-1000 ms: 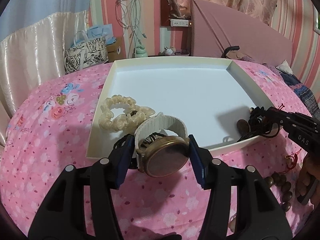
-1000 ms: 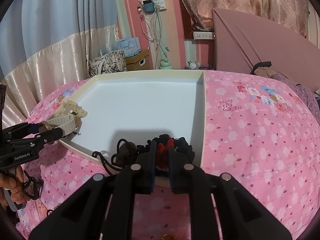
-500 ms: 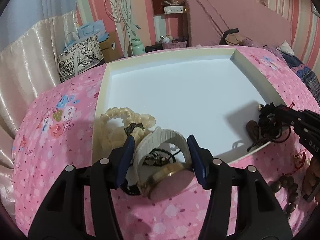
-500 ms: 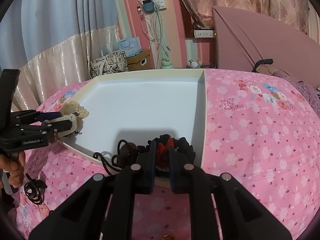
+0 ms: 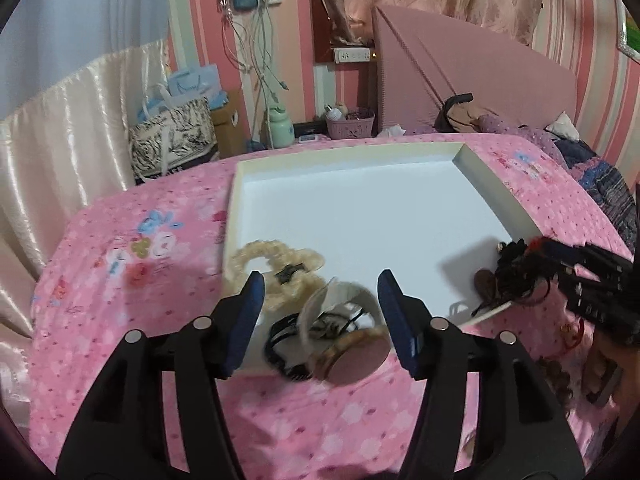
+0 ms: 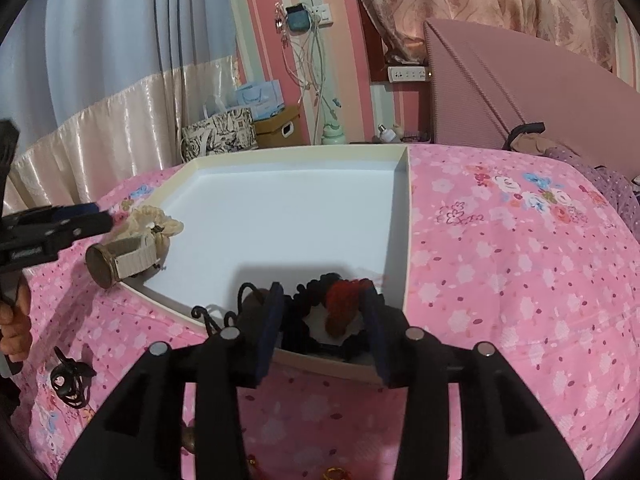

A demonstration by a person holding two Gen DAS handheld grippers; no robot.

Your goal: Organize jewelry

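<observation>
A white tray lies on the pink bed. My left gripper is open; a watch with a cream band rests over the tray's near edge between the fingers, beside a cream scrunchie and a black hair tie. My right gripper is open around a black and red scrunchie in the tray's near right corner. The watch and the left gripper show at the left of the right wrist view. The right gripper shows at the right of the left wrist view.
Brown beads and a small red charm lie on the bedspread right of the tray. A black hair clip lies on the bedspread at the left. A headboard, bags and a curtain stand behind the bed.
My left gripper has opened and let the watch go onto the tray's near edge. My right gripper has opened around the black and red scrunchie.
</observation>
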